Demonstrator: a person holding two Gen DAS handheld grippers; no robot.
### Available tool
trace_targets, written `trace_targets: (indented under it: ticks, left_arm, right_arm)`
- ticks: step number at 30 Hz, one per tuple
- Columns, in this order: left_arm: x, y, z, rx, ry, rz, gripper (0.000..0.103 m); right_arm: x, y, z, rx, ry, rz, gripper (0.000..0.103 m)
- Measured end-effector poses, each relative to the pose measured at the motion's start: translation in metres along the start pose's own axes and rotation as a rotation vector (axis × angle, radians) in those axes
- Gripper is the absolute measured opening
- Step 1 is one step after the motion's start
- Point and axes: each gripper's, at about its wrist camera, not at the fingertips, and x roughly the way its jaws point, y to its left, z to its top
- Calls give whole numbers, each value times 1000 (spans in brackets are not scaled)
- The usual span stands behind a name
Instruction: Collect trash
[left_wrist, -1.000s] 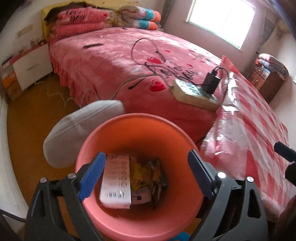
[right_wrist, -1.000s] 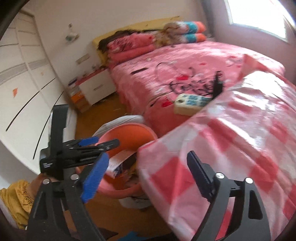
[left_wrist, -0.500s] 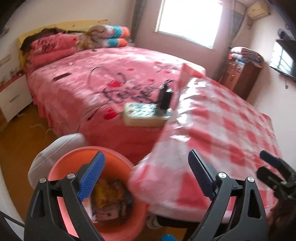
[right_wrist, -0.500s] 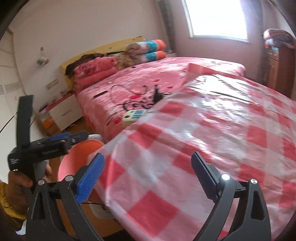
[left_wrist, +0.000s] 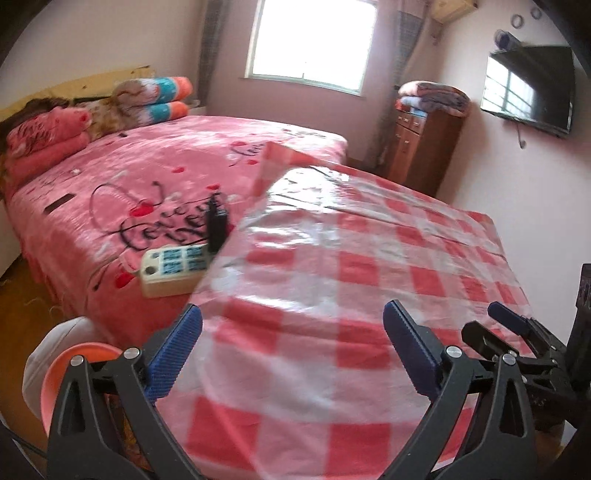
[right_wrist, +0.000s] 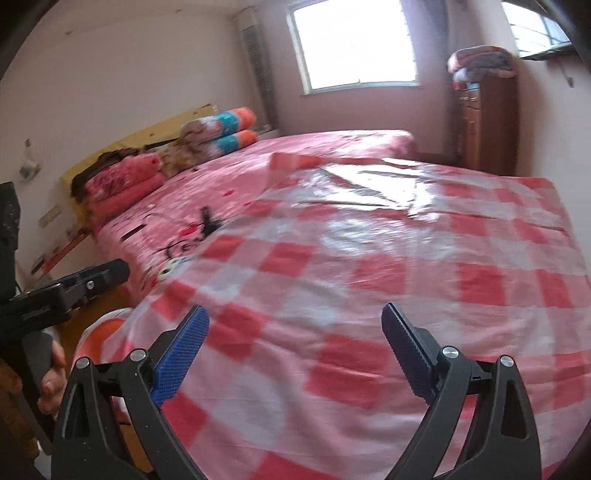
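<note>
Left wrist view: left gripper with 2 blue-padded fingers spread wide, nothing between them. 1 orange bin at lower left of frame, outside and left of the left-hand finger, only part of the rim showing, its contents hidden. 1 white cover just behind it. 1 checked plastic sheet fills centre and right; its near edge curves down at the bottom of the frame, between the fingers. 1 power strip with 1 black plug sits on the pink bed at the sheet's left edge. Right gripper at right edge, side-on. Bare floor only at far left. 1 cabinet, 1 TV upper right.

Right wrist view: right gripper, 2 fingers wide apart, empty, over the sheet. Sheet's left edge drops off at lower left; bin rim peeks out there, left of the left-hand finger. Left gripper at left edge, seen side-on, spread unclear here. Bed upper centre, 1 cabinet upper right.
</note>
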Motion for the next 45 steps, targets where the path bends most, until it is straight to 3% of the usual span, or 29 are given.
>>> trace_targets:
  ticks: [18, 33, 45]
  left_arm:
    - [34, -112, 8, 148, 20, -40, 99]
    - [61, -188, 6, 239, 49, -96, 99]
    - [80, -225, 4, 279, 49, -79, 99]
  right_arm:
    - [-33, -109, 1, 110, -87, -267, 93]
    - [-55, -163, -3, 182, -109, -388, 93]
    - [-64, -191, -8, 222, -110, -447, 93]
